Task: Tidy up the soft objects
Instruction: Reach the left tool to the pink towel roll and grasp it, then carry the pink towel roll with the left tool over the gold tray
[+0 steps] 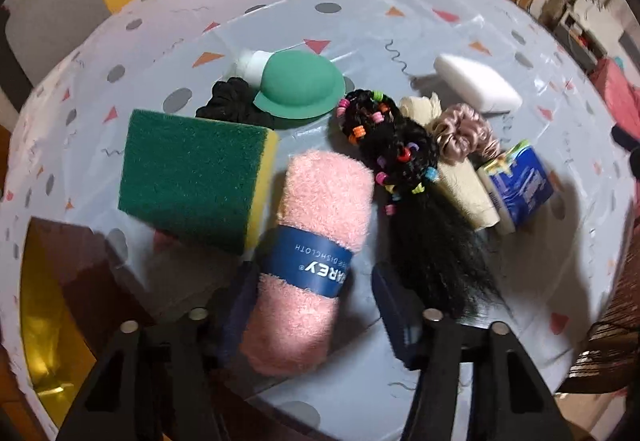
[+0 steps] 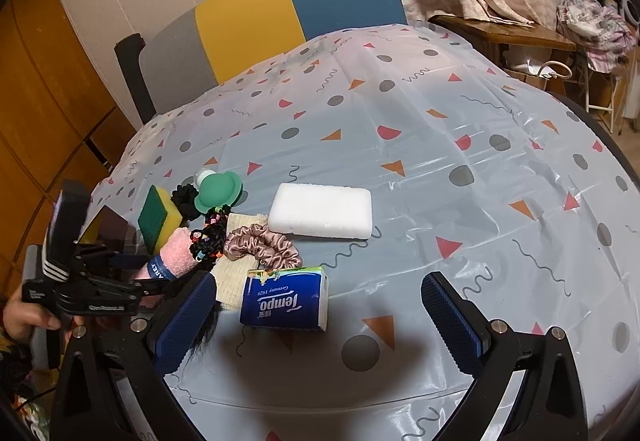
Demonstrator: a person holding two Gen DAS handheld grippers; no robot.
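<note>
The left wrist view looks almost straight down on a crowded pile: the left gripper (image 1: 316, 305) straddles a rolled pink dishcloth (image 1: 316, 241) with a blue paper band. Its left pad touches the roll, while a gap shows on the right side, so the fingers stand apart and do not yet clamp it. Just left of the roll lies a green and yellow scouring sponge (image 1: 192, 177), tilted on one edge. Behind it sit a black scrunchie (image 1: 228, 101) and a green hat-shaped sponge (image 1: 300, 89). Right of the roll lies a black hairpiece with coloured beads (image 1: 404, 161), then a pink satin scrunchie (image 1: 464, 133) on a cream cloth (image 1: 464, 189), a blue tissue pack (image 1: 520, 189) and a white foam block (image 1: 476, 81).

The right wrist view shows what the other cannot: the left tool from the side, a person's hand (image 2: 28, 313) around its handle, and the patterned tablecloth (image 2: 440, 145) stretching bare to the right. The right gripper (image 2: 320, 317) hovers with its fingers wide apart, nothing between the pads; the tissue pack (image 2: 284, 301) lies beyond the tips. A chair (image 2: 280, 21) stands behind the table.

At the left table edge a dark brown box (image 1: 80, 273) shows a yellow inside; whether it holds anything cannot be told
</note>
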